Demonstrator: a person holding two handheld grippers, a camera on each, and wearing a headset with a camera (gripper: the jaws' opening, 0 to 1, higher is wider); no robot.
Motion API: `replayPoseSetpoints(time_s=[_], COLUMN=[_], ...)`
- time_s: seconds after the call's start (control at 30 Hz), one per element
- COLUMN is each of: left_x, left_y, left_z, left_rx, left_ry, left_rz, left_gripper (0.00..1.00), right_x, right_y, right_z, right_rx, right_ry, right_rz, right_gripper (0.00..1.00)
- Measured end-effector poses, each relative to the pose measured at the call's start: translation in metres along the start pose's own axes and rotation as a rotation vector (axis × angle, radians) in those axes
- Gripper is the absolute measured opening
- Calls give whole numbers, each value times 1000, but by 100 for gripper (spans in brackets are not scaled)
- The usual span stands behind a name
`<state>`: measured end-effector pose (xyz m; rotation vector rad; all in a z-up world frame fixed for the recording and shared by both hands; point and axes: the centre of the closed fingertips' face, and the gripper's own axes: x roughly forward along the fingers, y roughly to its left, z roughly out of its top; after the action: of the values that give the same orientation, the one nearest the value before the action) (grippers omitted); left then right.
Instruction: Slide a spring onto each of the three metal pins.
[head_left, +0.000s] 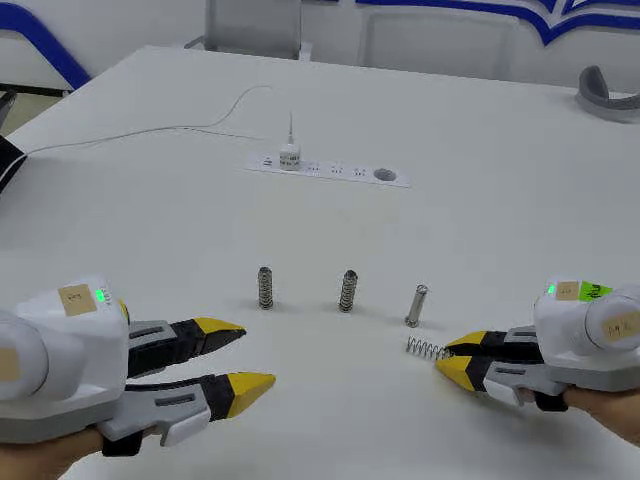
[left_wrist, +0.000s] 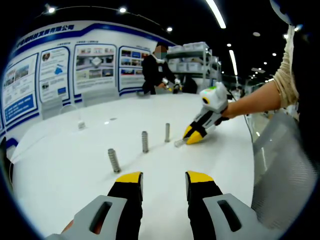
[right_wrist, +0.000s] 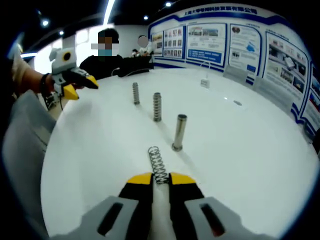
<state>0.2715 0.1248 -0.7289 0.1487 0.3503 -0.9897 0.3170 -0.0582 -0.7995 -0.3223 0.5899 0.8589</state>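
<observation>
Pinching near end of spring (right_wrist: 157, 162) with right claw (right_wrist: 160, 179), seemingly clamped, just short of bare pin (right_wrist: 178, 131) ahead. Holding left claw (left_wrist: 162, 178) with jaws spread apart.

1. Three metal, upright, in a row at centre of head view: left pin (head_left: 265, 271), middle pin (head_left: 350, 273), right pin (head_left: 417, 305).
2. Three coils: left spring (head_left: 265, 292) on left pin, middle spring (head_left: 347, 294) on middle pin, loose spring (head_left: 425, 348) lying just right of centre.
3. One pin bare: right pin.
4. Two tools: left gripper (head_left: 258, 355) lower left, right gripper (head_left: 444, 355) lower right.
5. One white table (head_left: 500, 200).
6. One power strip (head_left: 330, 170), upper centre.
7. One white plug (head_left: 289, 156) on the strip.
8. One thin cable (head_left: 180, 127), upper left.
9. One grey curved object (head_left: 600, 95), upper right edge.
10. One chair (head_left: 255, 25), top centre.
</observation>
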Motion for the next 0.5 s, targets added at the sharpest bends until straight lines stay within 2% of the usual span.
replayPoseSetpoints(time_s=[0.27, 0.5], left_x=[5, 13], left_y=[-3, -11], left_z=[1, 3], left_rx=[16, 50], left_ry=[7, 18], left_rz=[-16, -50], left_gripper=[34, 34], right_x=[-1, -6], right_y=[9, 23], right_z=[3, 14], right_rx=[-15, -48], right_ry=[7, -1], right_rz=[35, 68], right_gripper=[12, 11])
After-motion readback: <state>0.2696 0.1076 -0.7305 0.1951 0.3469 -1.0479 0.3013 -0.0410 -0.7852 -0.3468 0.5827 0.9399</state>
